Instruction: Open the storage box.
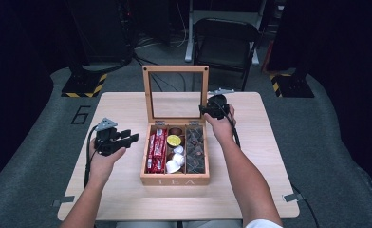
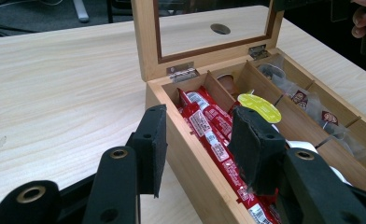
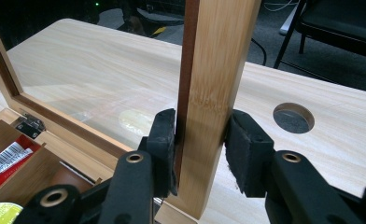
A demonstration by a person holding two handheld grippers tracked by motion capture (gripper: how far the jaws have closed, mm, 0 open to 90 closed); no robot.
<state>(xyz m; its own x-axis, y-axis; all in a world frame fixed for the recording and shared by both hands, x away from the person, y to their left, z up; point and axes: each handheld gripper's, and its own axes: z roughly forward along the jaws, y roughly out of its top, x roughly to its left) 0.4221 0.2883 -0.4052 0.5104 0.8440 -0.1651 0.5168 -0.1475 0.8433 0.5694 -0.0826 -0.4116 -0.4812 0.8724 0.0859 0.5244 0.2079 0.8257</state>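
Note:
A wooden tea box (image 1: pixel 174 180) stands mid-table with its glass lid (image 1: pixel 175 69) raised upright. Inside lie red packets (image 1: pixel 157 151), a yellow-topped pod (image 1: pixel 173 140), white pods (image 1: pixel 176 159) and dark tea bags (image 1: pixel 195 149). My right gripper (image 1: pixel 204 110) is shut on the lid's right frame bar (image 3: pixel 214 70), with a pad pressed on each side (image 3: pixel 202 130). My left gripper (image 1: pixel 132 137) hovers left of the box, open and apart from it. In the left gripper view its jaws (image 2: pixel 202 135) stand wide, looking at the box's left wall (image 2: pixel 195 154) and red packets (image 2: pixel 209 126).
The light wooden table (image 1: pixel 127 194) has bare room left and front of the box, and a round cable hole (image 3: pixel 293 117) behind the lid. A black folding chair (image 1: pixel 227 42) stands beyond the far edge. Dark stands and cables lie on the floor.

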